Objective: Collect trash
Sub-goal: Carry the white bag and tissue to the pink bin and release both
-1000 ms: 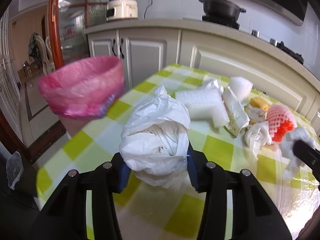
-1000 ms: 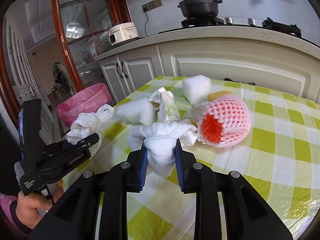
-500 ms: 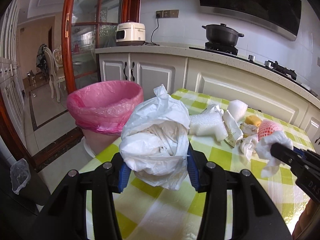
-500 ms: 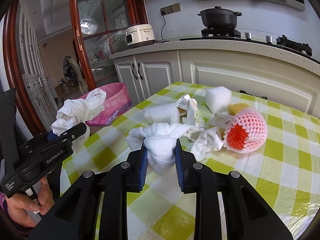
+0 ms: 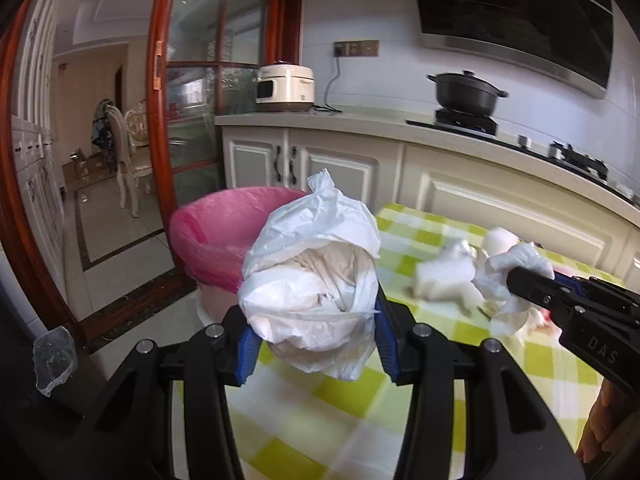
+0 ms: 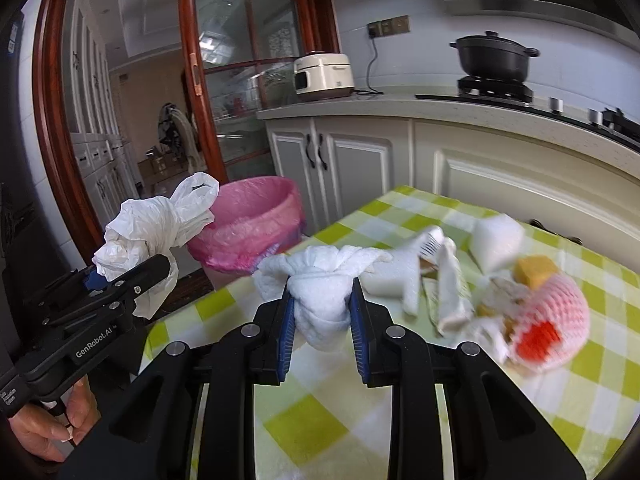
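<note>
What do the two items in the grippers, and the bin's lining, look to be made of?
White bag in the left gripper: thin plastic film, slightly glossy, sharply creased. White wad in the right gripper: probably paper towel or tissue, matte with a soft quilted texture. Bin liner: translucent pink plastic film, wrinkled over the rim.

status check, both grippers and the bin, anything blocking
Left gripper shut on white plastic bag. Right gripper shut on white tissue wad. Pink-lined bin beside table edge, mouth open, nothing blocking.
</note>
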`<state>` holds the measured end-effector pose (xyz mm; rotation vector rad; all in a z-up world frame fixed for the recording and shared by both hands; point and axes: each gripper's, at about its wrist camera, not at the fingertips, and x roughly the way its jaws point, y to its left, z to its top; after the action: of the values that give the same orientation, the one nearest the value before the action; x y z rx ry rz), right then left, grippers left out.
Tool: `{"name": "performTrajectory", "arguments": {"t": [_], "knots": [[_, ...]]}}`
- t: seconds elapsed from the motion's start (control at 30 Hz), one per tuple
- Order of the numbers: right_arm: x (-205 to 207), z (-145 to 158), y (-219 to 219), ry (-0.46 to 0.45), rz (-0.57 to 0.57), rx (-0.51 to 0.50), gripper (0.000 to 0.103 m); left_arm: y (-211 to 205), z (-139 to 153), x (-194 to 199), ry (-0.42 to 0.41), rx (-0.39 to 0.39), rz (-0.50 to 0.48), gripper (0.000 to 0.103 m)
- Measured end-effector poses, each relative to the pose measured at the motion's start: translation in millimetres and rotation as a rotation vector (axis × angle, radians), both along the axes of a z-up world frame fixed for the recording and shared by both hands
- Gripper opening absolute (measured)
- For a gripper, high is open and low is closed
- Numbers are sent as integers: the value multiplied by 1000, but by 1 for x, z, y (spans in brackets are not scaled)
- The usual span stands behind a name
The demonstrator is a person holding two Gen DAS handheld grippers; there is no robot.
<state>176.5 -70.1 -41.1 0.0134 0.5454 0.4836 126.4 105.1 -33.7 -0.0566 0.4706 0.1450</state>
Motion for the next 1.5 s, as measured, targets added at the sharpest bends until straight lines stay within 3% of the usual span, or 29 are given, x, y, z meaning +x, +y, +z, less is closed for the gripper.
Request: {"name": "performTrajectory", "arguments": {"t": [0.43,0.63,0.87,1.07,1.17,1.3,1.5], "knots": [[80,16,80,-15,165,21,25,78,17,66,3,-46,94,47],[124,16,111,2,209,38,25,108,20,106,8,-17,125,47],[182,6,148,41,250,38,26,141,3,165,58,-35,126,48],[224,-11,179,75,304,20,29,170,-16,202,91,-73,136,57],[236,-20,189,96,325,12,31,185,-28,211,112,-92,152,61],[241,-26,186,123,331,52,46,194,-36,210,123,-93,170,66],[227,-21,170,115,299,65,47,195,-30,184,102,-128,205,69]]}}
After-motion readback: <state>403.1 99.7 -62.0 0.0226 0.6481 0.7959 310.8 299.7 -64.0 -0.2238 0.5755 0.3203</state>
